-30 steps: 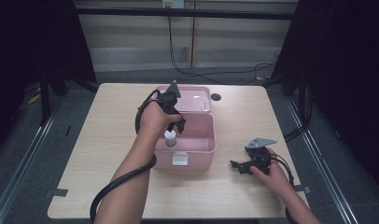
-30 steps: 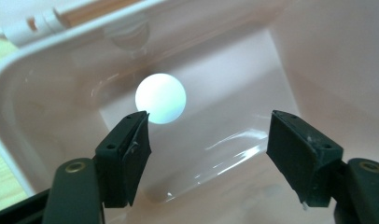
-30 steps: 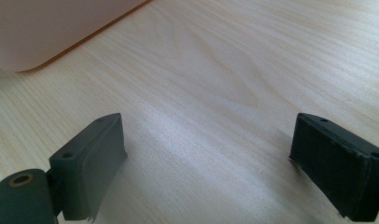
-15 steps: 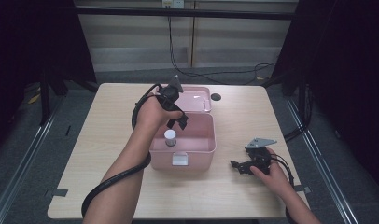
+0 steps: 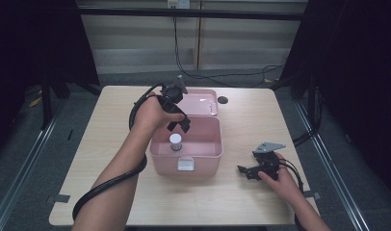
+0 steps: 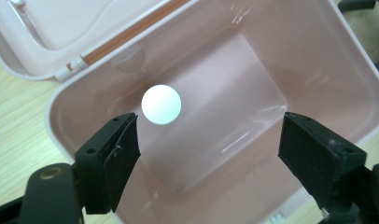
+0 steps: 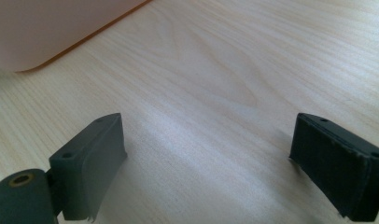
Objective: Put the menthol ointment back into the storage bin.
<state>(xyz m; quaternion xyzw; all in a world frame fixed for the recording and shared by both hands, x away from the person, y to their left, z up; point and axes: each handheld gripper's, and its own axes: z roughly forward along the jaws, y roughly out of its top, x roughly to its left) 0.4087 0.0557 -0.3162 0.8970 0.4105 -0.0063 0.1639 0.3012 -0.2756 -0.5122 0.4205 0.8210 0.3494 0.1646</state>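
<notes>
While hovering wide over pink box (image 5: 203, 154), left tool (image 5: 178, 124) risking toppling white-capped bottle (image 5: 175, 141); right tool (image 5: 254, 169) idling wide on surface (image 5: 241, 115).

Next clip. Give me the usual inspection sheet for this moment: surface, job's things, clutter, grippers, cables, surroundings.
Surface: light wooden table, mostly bare.
Job's things: pink box, lid hinged open behind it; white-capped bottle upright inside.
Clutter: small dark disc on the table beyond the lid.
Grippers: left gripper open above the box, holding nothing; right gripper open, low over the table right of the box.
Cables: black cable loops under the left forearm.
Surroundings: dark curtains, cables on the floor behind.
</notes>
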